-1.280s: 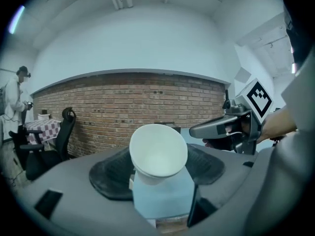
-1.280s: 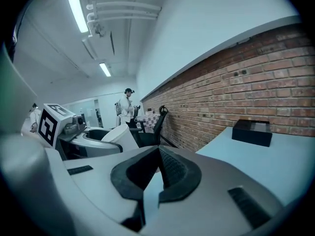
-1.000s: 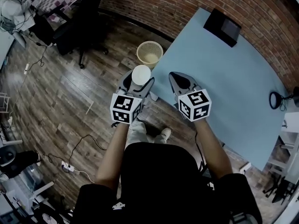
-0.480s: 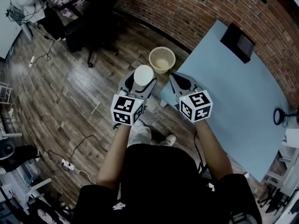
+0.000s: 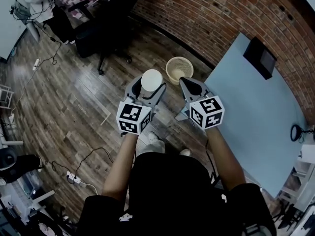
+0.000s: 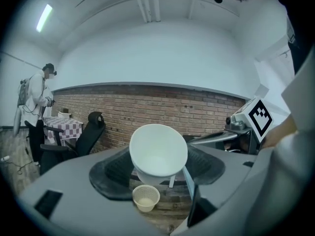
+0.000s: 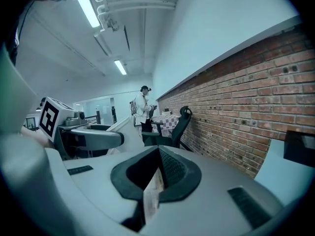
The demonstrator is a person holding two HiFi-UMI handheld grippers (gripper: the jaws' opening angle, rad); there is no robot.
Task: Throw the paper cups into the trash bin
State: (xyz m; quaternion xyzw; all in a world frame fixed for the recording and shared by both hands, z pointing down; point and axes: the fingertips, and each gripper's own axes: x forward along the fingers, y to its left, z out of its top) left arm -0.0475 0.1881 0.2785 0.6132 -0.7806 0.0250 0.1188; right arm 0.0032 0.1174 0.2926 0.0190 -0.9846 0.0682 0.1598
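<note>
Left tongs (image 5: pixel 148 89) clamped on paper cup (image 5: pixel 151 79), mouth up, over the wood floor (image 5: pixel 88 92), just left of wicker trash bin (image 5: pixel 179 69); right tongs (image 5: pixel 191 86) clenched, empty; risk: releasing here drops it short; light cup could also bounce out.

A cream trash bin (image 5: pixel 179 70) of lattice-like plastic stands on a glossy wood-plank floor (image 5: pixel 74 92). Behind the bin is a rough brick wall (image 5: pixel 211 18). To its right is a smooth matt table (image 5: pixel 251 112), and to its left a smooth white paper cup (image 5: pixel 151 80).
</note>
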